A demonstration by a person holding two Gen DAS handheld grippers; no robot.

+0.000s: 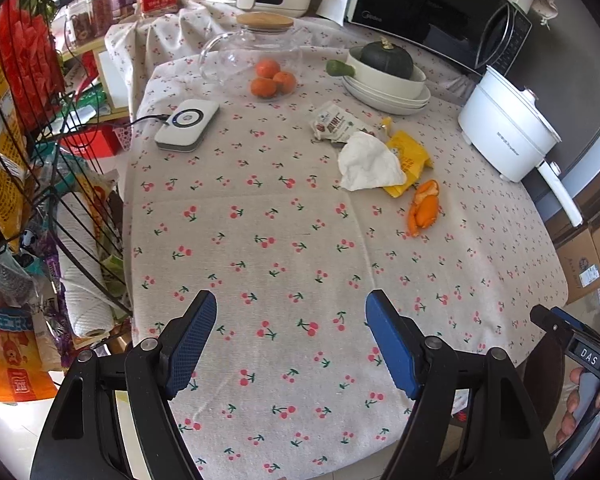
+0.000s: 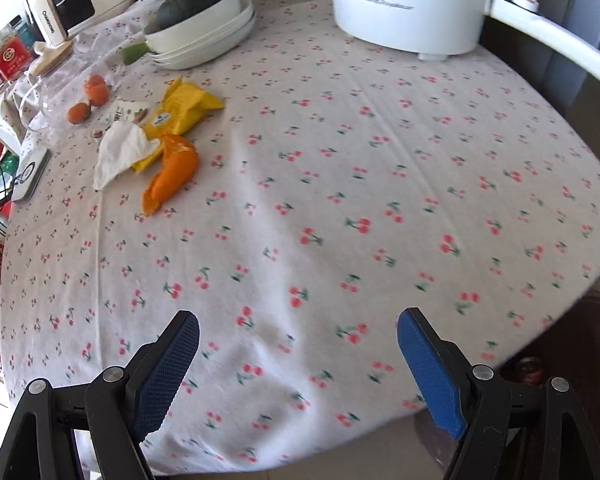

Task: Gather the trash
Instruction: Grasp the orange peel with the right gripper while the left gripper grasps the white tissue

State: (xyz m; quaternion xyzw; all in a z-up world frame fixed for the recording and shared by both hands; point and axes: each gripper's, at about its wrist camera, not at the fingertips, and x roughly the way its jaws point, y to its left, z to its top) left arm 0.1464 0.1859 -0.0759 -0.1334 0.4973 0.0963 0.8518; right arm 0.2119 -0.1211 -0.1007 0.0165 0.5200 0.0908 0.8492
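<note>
I am holding my left gripper point(image 1: 290, 308) wide apart over the cherry-print tablecloth point(image 1: 260, 240), with nothing between its blue pads. My right gripper point(image 2: 298, 330) is gaping just as wide and gripping nothing, only cloth showing between its fingers.

The trash is lying in one cluster ahead of both: up and to the right of my left jaws, up and to the left of my right ones. A crumpled white tissue point(image 1: 370, 166) is resting on a yellow wrapper point(image 1: 410, 156), with orange peel point(image 1: 422, 210) just beside them on the near side and a white printed packet point(image 1: 334, 124) behind. A small brown bit point(image 2: 97, 133) near the tissue is too blurred to name, possibly a nut.
</note>
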